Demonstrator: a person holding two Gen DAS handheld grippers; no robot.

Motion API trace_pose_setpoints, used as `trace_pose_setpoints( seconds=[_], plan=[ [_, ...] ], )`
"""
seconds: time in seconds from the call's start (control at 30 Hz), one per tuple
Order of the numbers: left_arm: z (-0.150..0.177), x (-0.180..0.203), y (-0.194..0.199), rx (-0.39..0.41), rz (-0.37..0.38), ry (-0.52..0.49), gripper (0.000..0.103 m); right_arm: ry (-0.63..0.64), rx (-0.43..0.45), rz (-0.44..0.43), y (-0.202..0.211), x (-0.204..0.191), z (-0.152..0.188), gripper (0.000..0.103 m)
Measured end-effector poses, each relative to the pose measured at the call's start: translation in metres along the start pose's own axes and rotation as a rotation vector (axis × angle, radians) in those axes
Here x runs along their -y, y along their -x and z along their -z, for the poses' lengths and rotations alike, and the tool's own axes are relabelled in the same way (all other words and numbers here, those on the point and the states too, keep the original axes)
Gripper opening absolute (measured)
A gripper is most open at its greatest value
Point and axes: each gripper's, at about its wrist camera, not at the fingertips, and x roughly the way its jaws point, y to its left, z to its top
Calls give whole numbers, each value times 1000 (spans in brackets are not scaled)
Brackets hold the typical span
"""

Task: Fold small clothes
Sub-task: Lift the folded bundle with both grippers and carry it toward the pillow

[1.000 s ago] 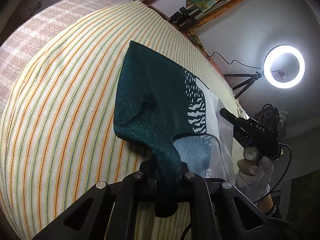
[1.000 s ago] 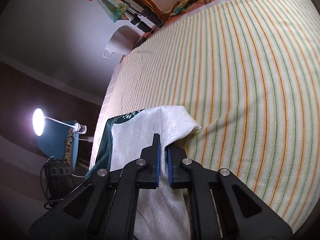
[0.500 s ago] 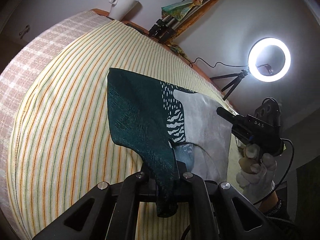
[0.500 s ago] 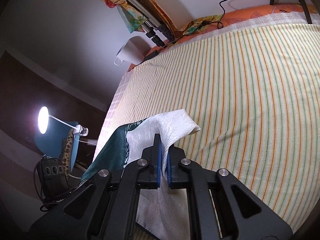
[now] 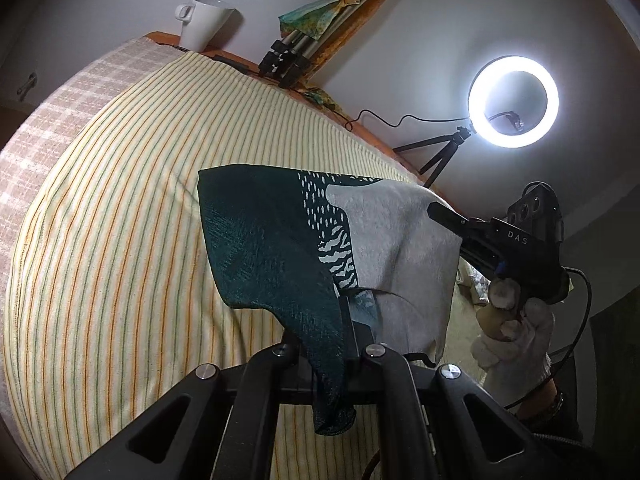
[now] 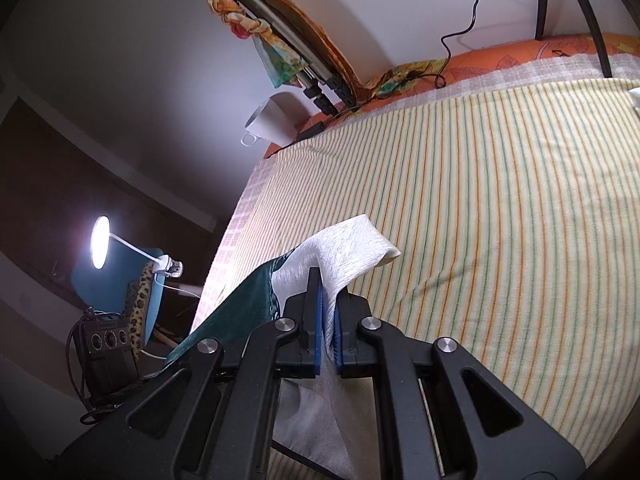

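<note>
A small cloth [image 5: 280, 240], dark green with a white patterned part [image 5: 396, 240], hangs stretched in the air above the striped bed [image 5: 100, 240]. My left gripper [image 5: 340, 340] is shut on its green corner, which droops over the fingers. My right gripper [image 6: 328, 312] is shut on the cloth's white corner [image 6: 352, 248]; the green end [image 6: 240, 308] trails off to the left. In the left wrist view the right gripper [image 5: 440, 212] shows at the cloth's far edge, held by a gloved hand [image 5: 516, 332].
A white mug [image 5: 204, 20] and a folded tripod with a scarf [image 5: 320, 28] sit at the bed's far edge. A lit ring light [image 5: 514, 100] stands on a tripod at right. A desk lamp [image 6: 100, 248] and a blue chair [image 6: 152, 300] stand beside the bed.
Both grippers have risen with the cloth, lifting it off the bed. It now hangs spread between them, and more of the wall and far edge shows.
</note>
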Motion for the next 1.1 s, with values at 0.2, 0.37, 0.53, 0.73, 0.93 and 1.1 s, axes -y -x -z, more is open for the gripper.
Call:
trace_pose_setpoints(
  seconds=[0.2, 0.37, 0.53, 0.73, 0.93, 1.1],
  plan=[
    [-6, 30, -23, -19, 32, -50, 3, 12, 22, 25, 25, 9, -6, 5],
    [-12, 62, -46, -30, 63, -98, 3, 22, 52, 54, 56, 25, -14, 5],
    [-20, 98, -72, -32, 104, -138, 3, 15, 93, 90, 90, 48, -24, 5],
    [-31, 140, -107, -47, 137, -184, 3, 6, 148, 139, 134, 80, -39, 5],
    [-43, 188, -146, -57, 173, -251, 3, 19, 218, 195, 177, 109, -60, 5],
    [-55, 239, -180, -47, 218, -310, 3, 18, 290, 231, 217, 136, -79, 5]
  ],
)
